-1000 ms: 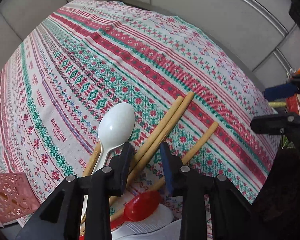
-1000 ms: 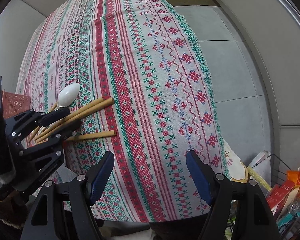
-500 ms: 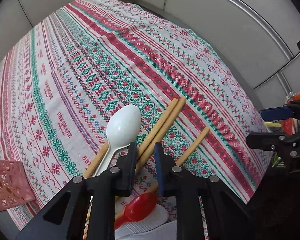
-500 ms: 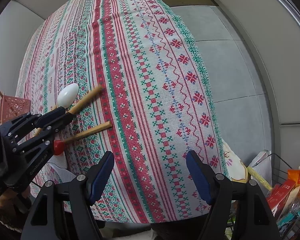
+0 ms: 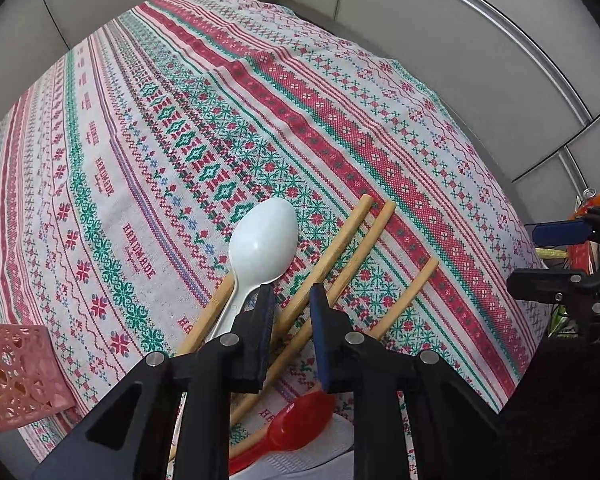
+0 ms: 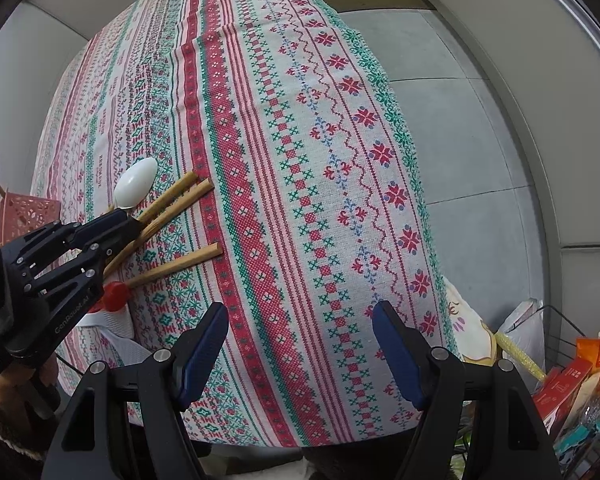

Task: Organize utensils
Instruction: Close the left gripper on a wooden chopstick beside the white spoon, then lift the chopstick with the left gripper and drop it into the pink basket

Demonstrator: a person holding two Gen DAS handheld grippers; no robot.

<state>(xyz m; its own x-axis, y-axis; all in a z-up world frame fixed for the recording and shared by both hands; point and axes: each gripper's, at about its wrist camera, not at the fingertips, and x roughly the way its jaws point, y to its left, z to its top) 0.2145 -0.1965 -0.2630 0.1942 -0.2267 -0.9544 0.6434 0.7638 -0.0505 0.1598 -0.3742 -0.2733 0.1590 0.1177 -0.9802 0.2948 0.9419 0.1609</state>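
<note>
Two wooden chopsticks lie side by side on the patterned tablecloth, and my left gripper is shut on the pair near their middle. A white spoon rests just left of them, over another chopstick. To their right lies a separate chopstick. A red spoon sits under the left gripper, on white paper. The right wrist view shows the left gripper on the chopsticks, beside the white spoon and red spoon. My right gripper hangs open over the cloth, holding nothing.
A pink perforated basket stands at the table's left edge, also seen as the pink basket. The tablecloth drops off at its right edge to a grey floor. A wire rack with packets stands at the lower right.
The left gripper's jaws came together around the two chopsticks and the gripper rolled slightly. The right gripper stayed where it was, open.
</note>
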